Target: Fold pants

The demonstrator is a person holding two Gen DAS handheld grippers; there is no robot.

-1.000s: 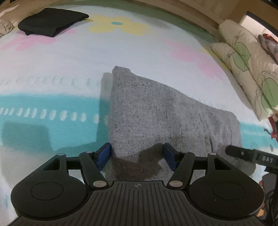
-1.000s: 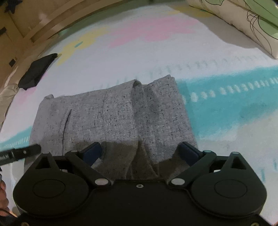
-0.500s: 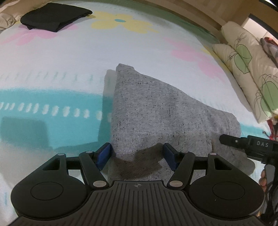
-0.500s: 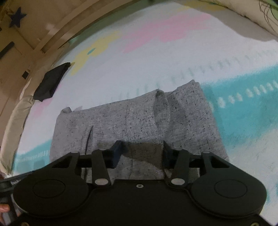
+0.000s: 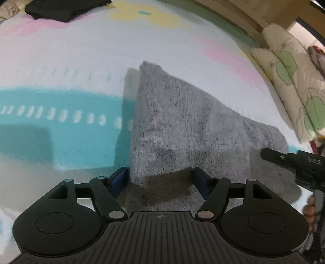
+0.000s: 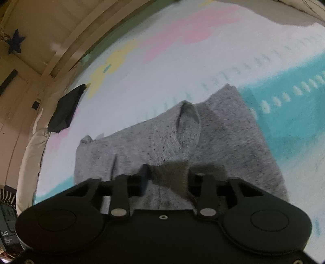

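Right claw (image 6: 166, 177) closing on bunched grey pants (image 6: 223, 132); left claw (image 5: 160, 179) opening astride hem: uneven lifting could skew the fold.

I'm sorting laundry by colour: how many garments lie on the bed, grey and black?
Grey pants: 1
Black folded garment: 1
Total: 2
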